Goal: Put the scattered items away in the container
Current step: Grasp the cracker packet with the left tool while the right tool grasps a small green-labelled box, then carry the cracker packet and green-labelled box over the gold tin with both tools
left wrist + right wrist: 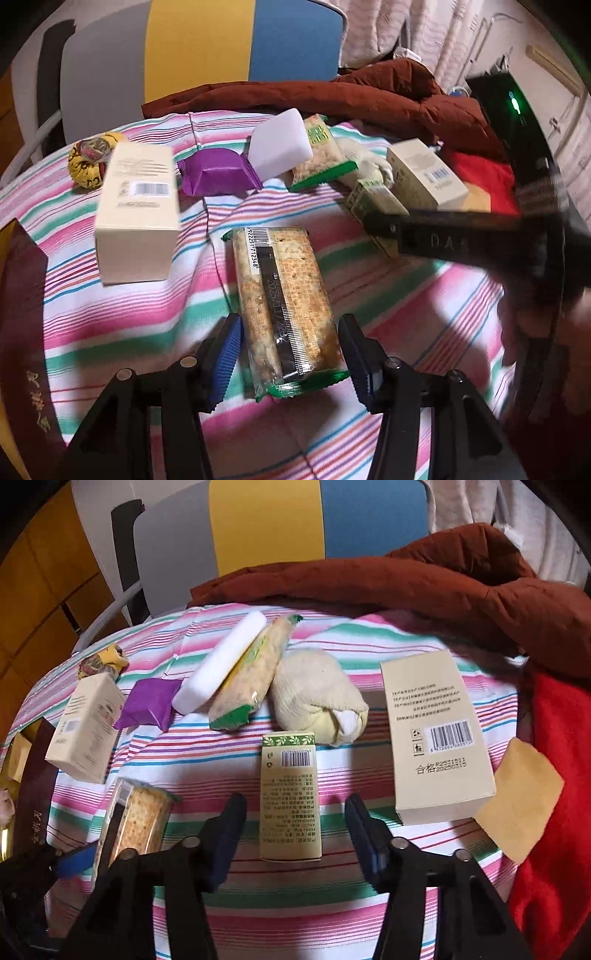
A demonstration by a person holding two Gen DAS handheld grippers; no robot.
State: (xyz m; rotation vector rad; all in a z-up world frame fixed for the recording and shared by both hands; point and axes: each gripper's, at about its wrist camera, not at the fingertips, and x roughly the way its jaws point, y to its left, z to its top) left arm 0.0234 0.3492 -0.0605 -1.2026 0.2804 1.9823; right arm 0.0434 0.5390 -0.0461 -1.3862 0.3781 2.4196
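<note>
Two grippers poised over snack packs on a soft pink-and-green striped cloth (295,897).
The left gripper (290,354), ribbed blue pads apart, straddles a crinkly clear cracker packet (284,295); the right gripper (295,830), jaws apart, brackets a small rectangular green-topped card box (290,794) without touching.

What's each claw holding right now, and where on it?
Nothing gripped. Left claw straddles the near end of the cracker pack, pads off it. Right claw is open around the small green-topped box.
</note>
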